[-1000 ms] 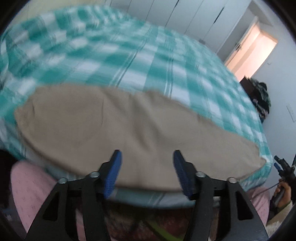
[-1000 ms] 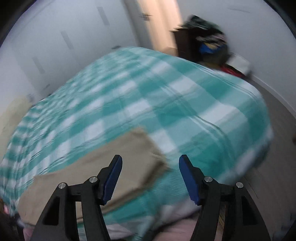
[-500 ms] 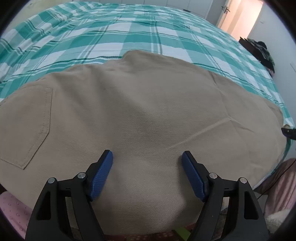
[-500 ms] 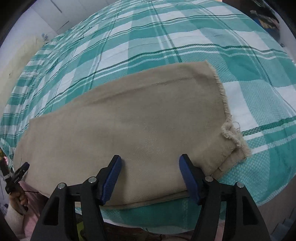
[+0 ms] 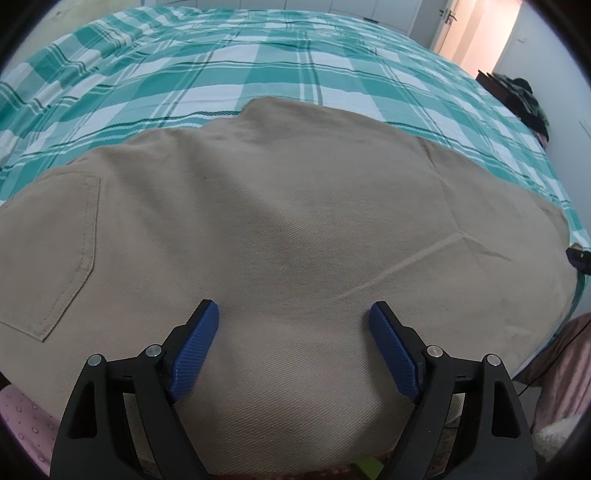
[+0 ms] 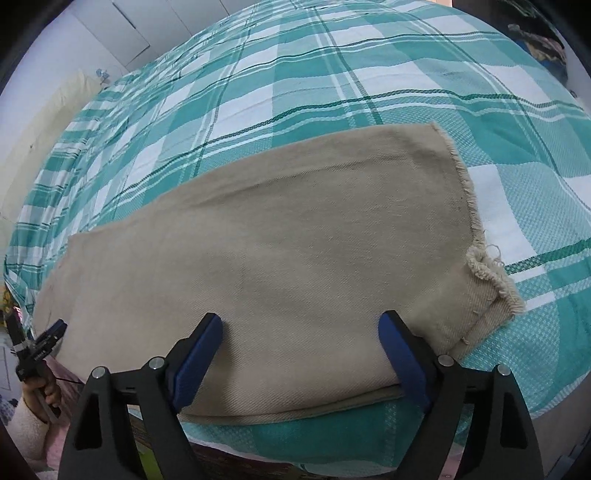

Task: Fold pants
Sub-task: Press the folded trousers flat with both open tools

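While both grippers hover low over the near edge of the bed, nothing's been grabbed: the left gripper (image 5: 293, 314) has its jaws spread wide over the seat end of the pants (image 5: 280, 236), and the right gripper (image 6: 301, 325) is spread just as wide over the leg end, close to the frayed hem (image 6: 491, 273). The pants lie flat along the near edge of the bed (image 5: 258, 66), already doubled leg on leg, back pocket (image 5: 51, 254) off to the left. I'd guess the step here is pinching the near edge, so my advice: drop each lower finger under both layers right at the fold, clamp together, and lift evenly so the top layer doesn't slide off the bottom one. The hem corner on the right looks lumpy, so grab a bit inboard of it. Farther out it's just green checked bedspread (image 6: 332, 74), then wardrobe doors and a lit doorway (image 5: 480, 33). Compared with half a second ago barely anything's changed; a second ago both cameras sat much higher and blurrier, the pants small below.
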